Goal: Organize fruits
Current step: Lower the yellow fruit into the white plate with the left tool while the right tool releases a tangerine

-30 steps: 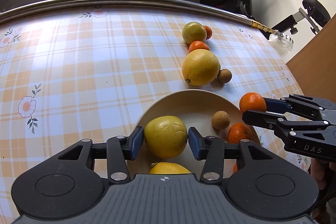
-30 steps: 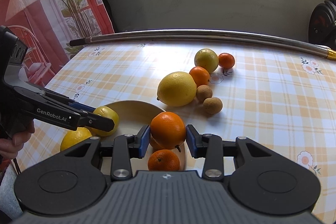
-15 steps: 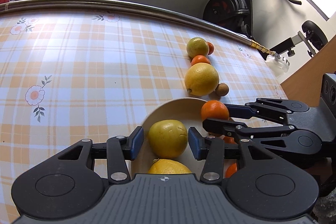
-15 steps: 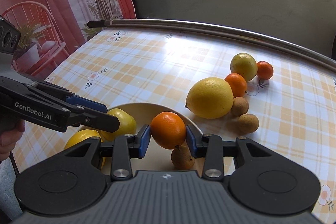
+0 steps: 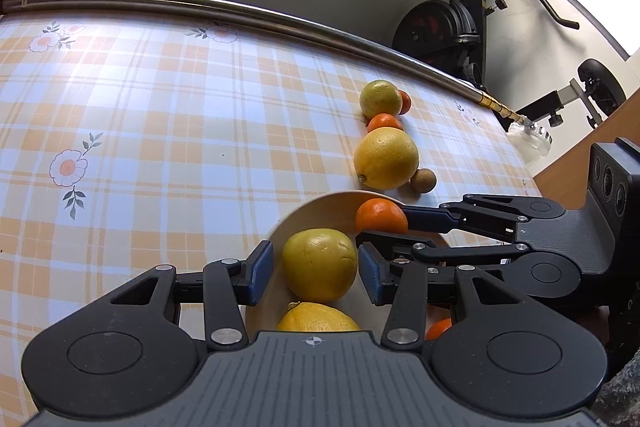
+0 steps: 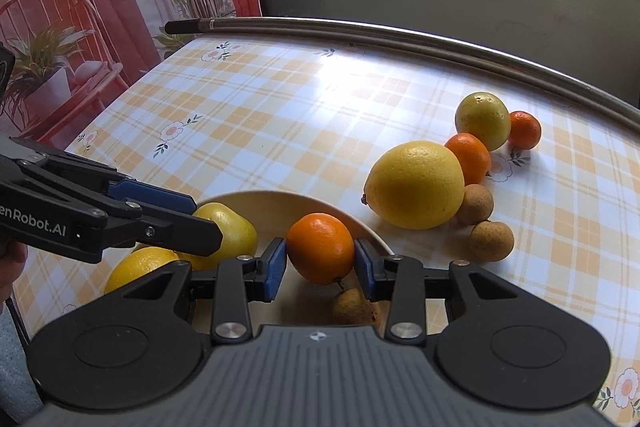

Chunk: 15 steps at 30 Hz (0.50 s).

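**Two grippers meet over the fruit bowl**

From my remote seat, the right gripper [image 6: 320, 255] pinches an orange [image 6: 320, 247] squarely between its blue pads, both pads pressed to the peel. The orange hangs above the cream bowl [image 6: 372, 231], clear of its floor, with a small brown fruit [image 6: 354, 307] lying in the bowl just beneath it. In the left wrist view the same orange [image 5: 380, 215] shows at the bowl's far rim, between the right gripper's [image 5: 382, 227] fingertips.

The left gripper [image 5: 316, 267] straddles a yellow-green fruit [image 5: 319, 265] over the bowl's left side. A thin sliver seems to show on either side of it, and I cannot tell whether the pads press on the fruit or merely flank it. A lemon [image 5: 318, 317] lies in the bowl just beside that fruit, nearer the camera.

Outside the bowl, on the checked tablecloth [image 6: 280, 115], the other fruit sits in a loose line: a large lemon [image 6: 416, 185] near the rim, two brown fruits [image 6: 476, 203] just beside it, then a mandarin [image 6: 468, 157], a greenish fruit [image 6: 482, 121] and a far mandarin [image 6: 524, 129]. A metal tube [image 6: 360, 29] runs along the table's far edge.
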Each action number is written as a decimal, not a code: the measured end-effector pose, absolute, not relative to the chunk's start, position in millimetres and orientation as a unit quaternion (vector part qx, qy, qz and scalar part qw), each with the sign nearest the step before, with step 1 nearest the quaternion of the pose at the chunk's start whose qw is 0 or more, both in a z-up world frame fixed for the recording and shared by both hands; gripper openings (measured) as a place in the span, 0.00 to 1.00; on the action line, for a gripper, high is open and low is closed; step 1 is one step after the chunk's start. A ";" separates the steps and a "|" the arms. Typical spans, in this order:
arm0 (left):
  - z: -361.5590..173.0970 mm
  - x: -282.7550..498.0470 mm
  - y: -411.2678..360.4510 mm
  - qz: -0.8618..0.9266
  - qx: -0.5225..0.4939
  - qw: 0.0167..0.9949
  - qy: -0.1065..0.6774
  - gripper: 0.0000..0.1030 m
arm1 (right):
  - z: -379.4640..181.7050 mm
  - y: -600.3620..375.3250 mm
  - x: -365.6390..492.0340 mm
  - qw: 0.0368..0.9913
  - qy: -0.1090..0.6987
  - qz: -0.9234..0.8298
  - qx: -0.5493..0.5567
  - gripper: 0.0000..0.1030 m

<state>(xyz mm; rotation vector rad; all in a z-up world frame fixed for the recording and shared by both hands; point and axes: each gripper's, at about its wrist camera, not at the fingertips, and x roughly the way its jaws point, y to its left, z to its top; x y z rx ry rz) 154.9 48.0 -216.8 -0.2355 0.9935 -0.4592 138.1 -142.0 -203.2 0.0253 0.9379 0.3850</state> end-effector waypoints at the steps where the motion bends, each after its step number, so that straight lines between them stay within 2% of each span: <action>1: -217.2 155.0 48.3 -0.217 -0.113 0.847 0.472 0.48 | -203.5 -142.0 138.0 0.874 0.449 0.185 0.013 0.39; 15: -216.8 151.7 47.1 -0.210 -0.109 0.850 0.470 0.48 | -195.4 -145.3 124.6 0.885 0.429 0.181 0.008 0.39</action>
